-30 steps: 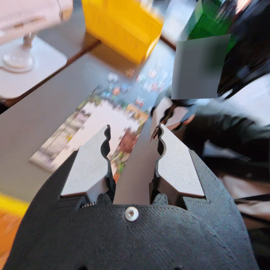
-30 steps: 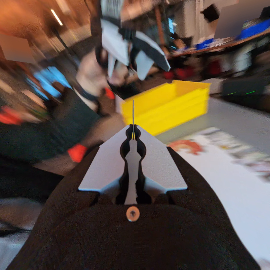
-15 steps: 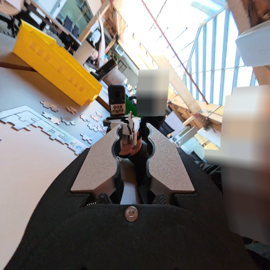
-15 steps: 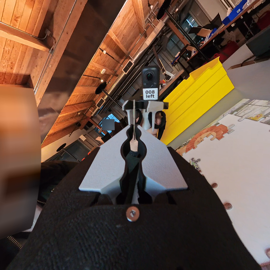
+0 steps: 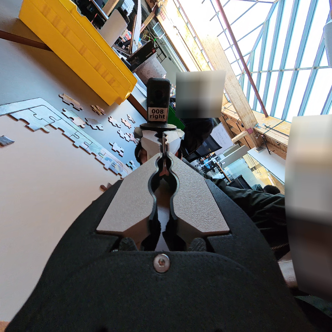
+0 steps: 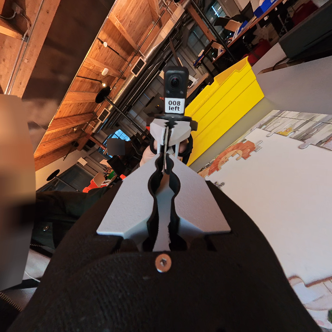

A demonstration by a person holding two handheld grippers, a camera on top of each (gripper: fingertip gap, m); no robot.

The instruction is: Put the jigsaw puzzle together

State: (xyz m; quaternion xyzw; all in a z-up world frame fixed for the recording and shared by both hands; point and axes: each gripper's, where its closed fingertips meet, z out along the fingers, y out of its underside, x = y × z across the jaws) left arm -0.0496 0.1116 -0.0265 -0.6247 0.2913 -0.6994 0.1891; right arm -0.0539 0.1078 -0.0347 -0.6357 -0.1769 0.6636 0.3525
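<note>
Held aloft beside the yellow plastic bin point(image 6: 222, 107): thin, light, stiff cardboard jigsaw piece point(image 6: 165, 152), pinched edge-on by both right gripper point(image 6: 164, 160) and left gripper point(image 5: 163, 154), best clamped across flat faces.

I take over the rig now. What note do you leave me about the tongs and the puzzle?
Left tongs: shut on the puzzle piece, held edge-on in the air.
Right tongs: shut on the same piece, facing them.
Done: border strip and orange patch joined on the white board.
Left: place this piece; loose pieces wait on the table by the yellow bin.
</note>
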